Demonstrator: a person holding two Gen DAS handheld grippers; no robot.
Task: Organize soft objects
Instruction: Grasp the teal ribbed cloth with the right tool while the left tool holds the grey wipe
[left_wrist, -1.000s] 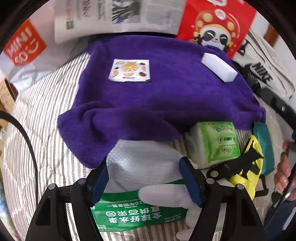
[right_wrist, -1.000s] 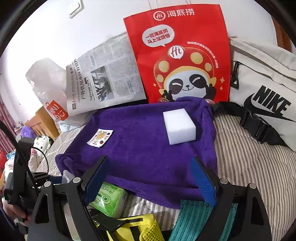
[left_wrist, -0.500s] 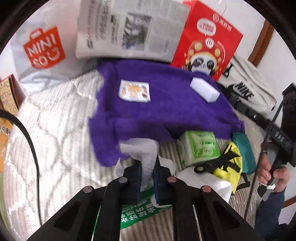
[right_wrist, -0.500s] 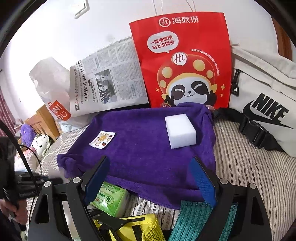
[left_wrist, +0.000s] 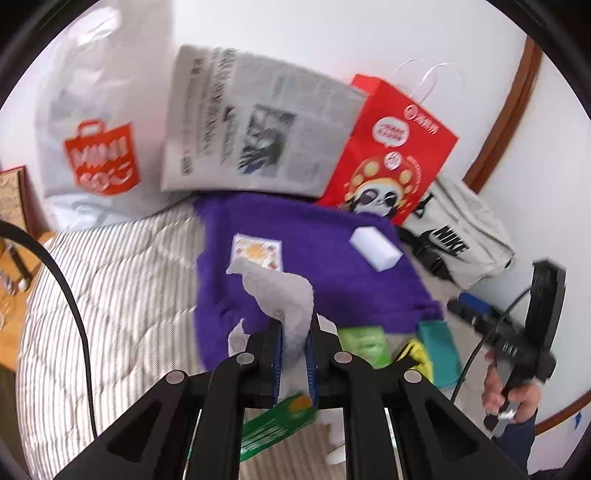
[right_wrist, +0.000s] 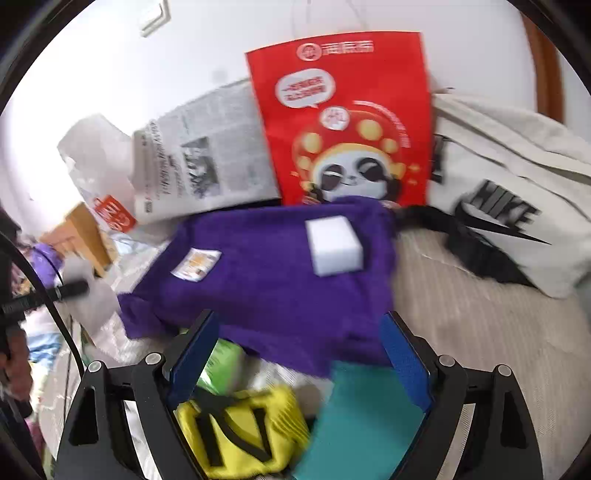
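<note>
My left gripper (left_wrist: 293, 332) is shut on a white wipe pack (left_wrist: 284, 291) with a green label and holds it lifted above the bed; the pack also shows at the left of the right wrist view (right_wrist: 92, 299). A purple towel (left_wrist: 314, 273) lies on the striped bed with a white sponge (left_wrist: 375, 249) and a fruit-print sachet (left_wrist: 256, 253) on it. My right gripper (right_wrist: 301, 354) is open and empty above a teal cloth (right_wrist: 362, 417), a yellow pouch (right_wrist: 240, 432) and a green tissue pack (right_wrist: 221, 365).
A newspaper (left_wrist: 258, 125), a red panda bag (left_wrist: 391, 155), a white Miniso bag (left_wrist: 96, 140) and a beige Nike bag (left_wrist: 458, 236) stand along the wall. The striped bedcover (left_wrist: 110, 295) extends left. A wooden nightstand (left_wrist: 11, 229) sits at the far left.
My left gripper closed on the white wipe pack and lifted it up off the bed. The right gripper stayed open and shifted slightly over the teal cloth and yellow pouch.
</note>
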